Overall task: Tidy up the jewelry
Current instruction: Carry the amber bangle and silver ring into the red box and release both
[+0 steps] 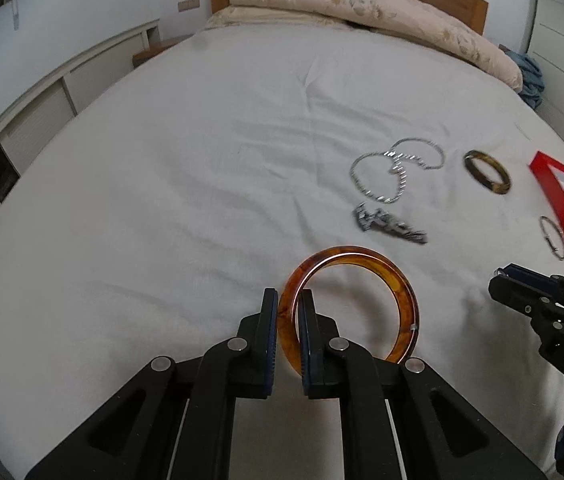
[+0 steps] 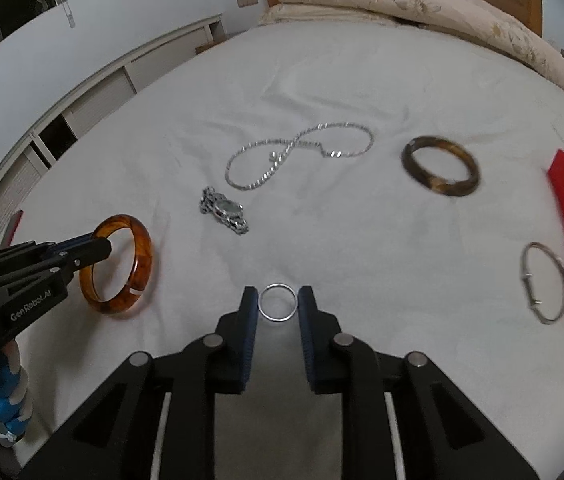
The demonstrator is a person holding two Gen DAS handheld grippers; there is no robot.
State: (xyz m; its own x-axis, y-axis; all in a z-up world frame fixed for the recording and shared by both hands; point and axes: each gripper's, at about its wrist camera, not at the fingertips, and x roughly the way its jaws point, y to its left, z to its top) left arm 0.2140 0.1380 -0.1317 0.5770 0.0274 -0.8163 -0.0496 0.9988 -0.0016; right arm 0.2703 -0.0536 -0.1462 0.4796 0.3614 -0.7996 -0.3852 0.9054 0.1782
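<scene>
Rigid, glossy amber tortoiseshell resin bangle (image 1: 346, 304), light but slippery: best pinched across its band, as here, clamped in the left tongs (image 1: 288, 300) and tilted on edge above the white bed sheet (image 1: 161, 200). Thin silver ring (image 2: 277, 302) flat between the narrow right tongs (image 2: 277, 300), apparently touching both pads, easily lost.
</scene>
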